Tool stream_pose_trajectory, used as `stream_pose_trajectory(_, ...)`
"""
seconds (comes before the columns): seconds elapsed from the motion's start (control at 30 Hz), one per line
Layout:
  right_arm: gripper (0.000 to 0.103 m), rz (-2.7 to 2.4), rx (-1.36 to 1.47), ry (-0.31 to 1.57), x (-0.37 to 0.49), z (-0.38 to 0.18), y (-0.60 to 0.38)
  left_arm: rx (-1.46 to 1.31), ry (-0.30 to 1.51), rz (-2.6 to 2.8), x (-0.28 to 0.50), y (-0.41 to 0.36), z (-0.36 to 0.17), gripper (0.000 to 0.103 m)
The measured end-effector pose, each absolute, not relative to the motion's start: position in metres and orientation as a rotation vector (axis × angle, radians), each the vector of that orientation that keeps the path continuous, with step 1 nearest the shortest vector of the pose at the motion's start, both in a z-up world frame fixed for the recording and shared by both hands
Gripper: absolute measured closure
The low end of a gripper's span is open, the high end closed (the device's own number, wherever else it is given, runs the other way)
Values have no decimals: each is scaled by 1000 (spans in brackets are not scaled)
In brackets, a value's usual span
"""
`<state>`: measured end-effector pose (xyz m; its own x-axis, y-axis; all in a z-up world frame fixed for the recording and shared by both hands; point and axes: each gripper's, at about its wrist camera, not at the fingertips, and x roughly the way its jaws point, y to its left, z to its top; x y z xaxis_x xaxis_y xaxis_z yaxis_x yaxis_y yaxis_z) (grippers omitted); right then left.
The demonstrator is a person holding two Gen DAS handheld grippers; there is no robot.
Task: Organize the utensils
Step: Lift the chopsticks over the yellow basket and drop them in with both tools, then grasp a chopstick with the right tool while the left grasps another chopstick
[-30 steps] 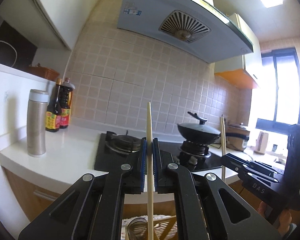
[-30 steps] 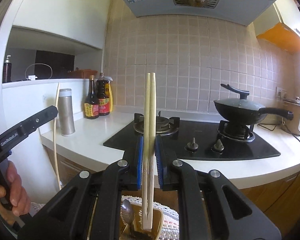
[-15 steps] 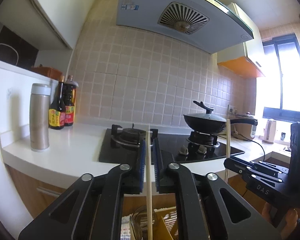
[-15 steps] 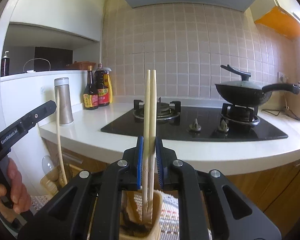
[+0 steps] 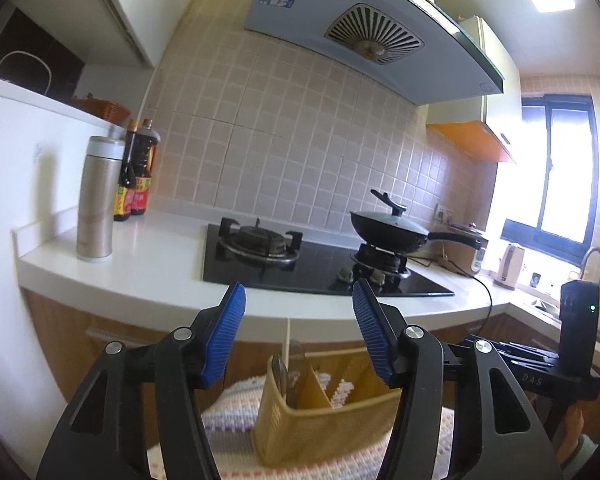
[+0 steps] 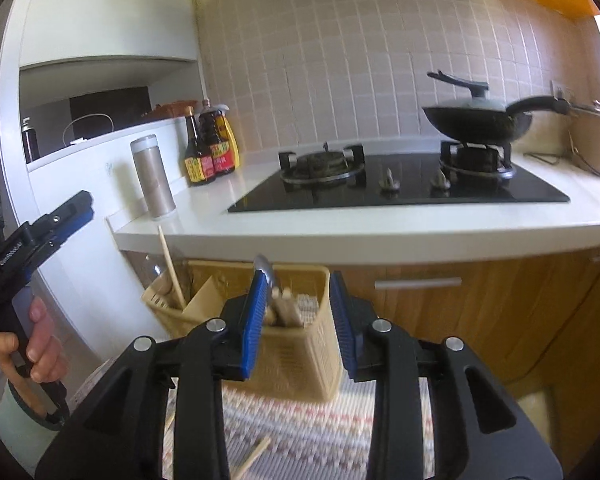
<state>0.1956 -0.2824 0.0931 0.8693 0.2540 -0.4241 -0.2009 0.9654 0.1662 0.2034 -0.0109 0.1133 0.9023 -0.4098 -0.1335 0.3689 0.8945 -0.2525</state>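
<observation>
A yellow utensil basket [image 5: 324, 420] with dividers stands on a woven mat [image 5: 228, 436]. My left gripper [image 5: 298, 312] is open and empty above it; one chopstick [image 5: 287, 344] stands in its left compartment beside spoon handles. In the right wrist view my right gripper [image 6: 298, 292] is open and empty over the basket [image 6: 296, 356]. A pair of chopsticks [image 6: 282, 308] stands in the right compartment, the single chopstick [image 6: 171, 266] in the left one. A loose chopstick [image 6: 256, 456] lies on the mat. The left gripper [image 6: 66, 216] shows at the left.
Behind the basket is a white counter [image 5: 140, 276] with a gas hob [image 5: 284, 256], a wok [image 5: 388, 232], a steel flask [image 5: 96, 208] and sauce bottles [image 5: 136, 184]. Wooden cabinet doors [image 6: 480, 312] are below. The right gripper's body [image 5: 540, 368] is at the right.
Both grippers lowered their chopsticks into the basket and opened. The chopsticks now stand in the basket, free of the jaws.
</observation>
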Motion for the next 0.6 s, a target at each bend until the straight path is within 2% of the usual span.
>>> stream_pose_trajectory(0.23,73,209,116,614,167,98,-271,-203,259,-433,170,-2,125,43)
stream_pose_trajectory(0.4,73,221,148,839,161,75,-251,-128,438,-441,159,-11,105,43)
stream_pose_trajectory(0.6,73,263,159,1072,157,30,-224,-37,710,-440,159,-25,55,43)
